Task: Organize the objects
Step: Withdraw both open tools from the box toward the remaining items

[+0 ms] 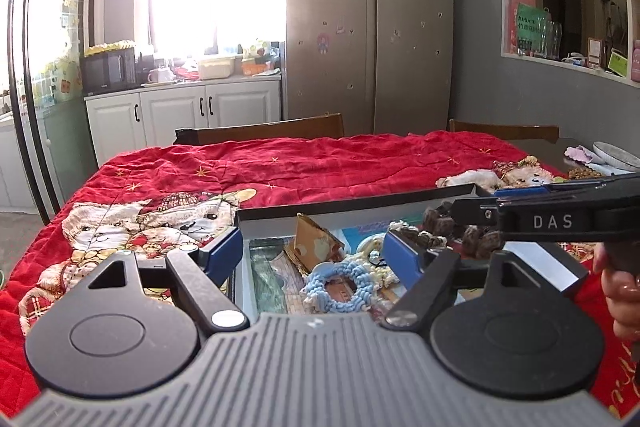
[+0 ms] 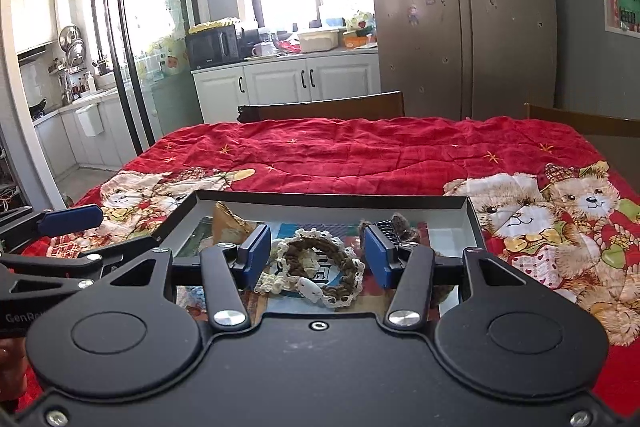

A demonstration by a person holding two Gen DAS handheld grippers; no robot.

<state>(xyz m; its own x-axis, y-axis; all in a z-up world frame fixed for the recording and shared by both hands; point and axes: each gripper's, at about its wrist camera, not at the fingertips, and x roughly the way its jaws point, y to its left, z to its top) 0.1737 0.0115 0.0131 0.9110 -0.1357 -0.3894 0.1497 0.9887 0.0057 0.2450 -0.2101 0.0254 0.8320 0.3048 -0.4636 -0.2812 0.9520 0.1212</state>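
Hovering both sets of fingers over the box (image 2: pixel 472 223) near the table's near edge, I keep the left gripper (image 1: pixel 316 259) spread wide and empty above the blue crocheted ring (image 1: pixel 340 283), and the right gripper (image 2: pixel 316 259) half spread, pinching nothing, around the brown crocheted ring (image 2: pixel 320 267), since the trinkets already lie gathered inside.
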